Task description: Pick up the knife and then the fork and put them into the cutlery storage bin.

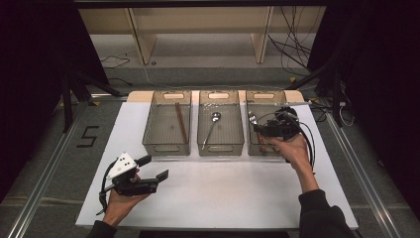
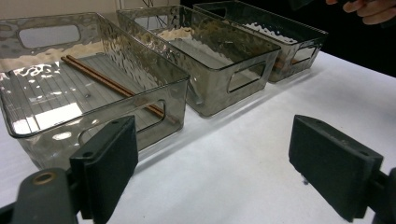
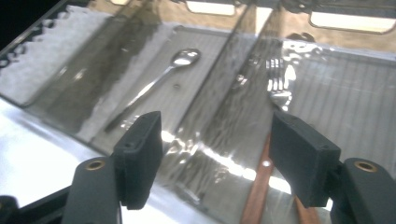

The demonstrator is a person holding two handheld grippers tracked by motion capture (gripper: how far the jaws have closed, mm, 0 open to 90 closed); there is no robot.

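Left claw point(image 1: 154, 167) open, low; right claw point(image 1: 259, 129) open, raised

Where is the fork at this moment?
The fork lies in the right bin in the high view, beneath the right gripper.

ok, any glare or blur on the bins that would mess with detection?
High view: dark surround, even light on the white table, bins small but sharp. Left gripper view: bright reflections on the rippled wall of the chopstick bin; chopsticks clear. Right gripper view: strong glare streaks on the bin walls, fork partly washed out, spoon readable, near tongs soft.
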